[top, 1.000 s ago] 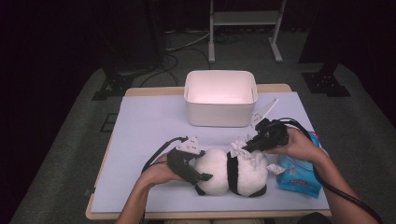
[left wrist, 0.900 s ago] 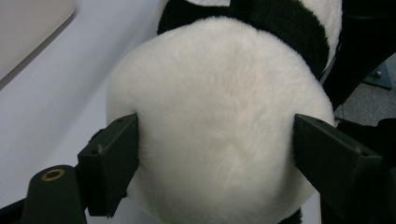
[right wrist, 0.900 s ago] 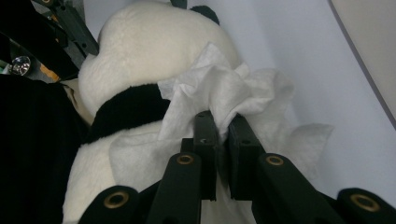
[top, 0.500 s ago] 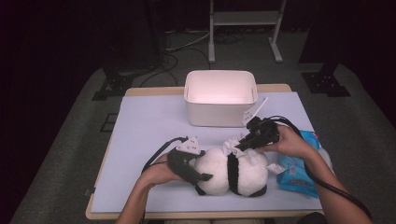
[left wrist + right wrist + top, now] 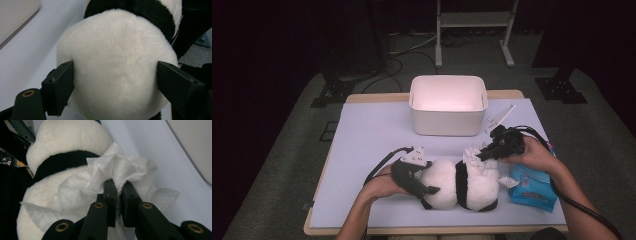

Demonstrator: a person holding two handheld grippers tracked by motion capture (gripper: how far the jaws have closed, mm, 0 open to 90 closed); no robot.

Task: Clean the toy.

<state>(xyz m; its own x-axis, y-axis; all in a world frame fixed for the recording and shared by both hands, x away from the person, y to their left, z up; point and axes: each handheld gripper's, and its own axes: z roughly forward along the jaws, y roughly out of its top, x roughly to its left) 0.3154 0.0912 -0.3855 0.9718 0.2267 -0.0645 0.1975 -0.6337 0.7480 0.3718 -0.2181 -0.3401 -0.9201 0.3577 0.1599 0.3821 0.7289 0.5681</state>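
A black-and-white panda plush point(image 5: 462, 187) lies on the lilac table near the front edge. My left gripper point(image 5: 422, 187) clasps its round white end, and in the left gripper view both black jaws press into the fur of the plush point(image 5: 115, 70). My right gripper point(image 5: 479, 155) is shut on a crumpled white wipe point(image 5: 474, 156) and holds it against the plush's upper side. In the right gripper view the wipe point(image 5: 120, 173) bunches out past the gripper point(image 5: 119, 185) and drapes over the plush point(image 5: 67, 147).
A white open bin point(image 5: 448, 104) stands behind the plush at the table's middle. A blue wipes packet point(image 5: 532, 187) lies at the front right under the right hand. A thin white strip point(image 5: 501, 117) lies beside the bin. Cables trail from both grippers.
My right gripper has moved left and down with the wipe, onto the plush. The left gripper and the plush have kept still.
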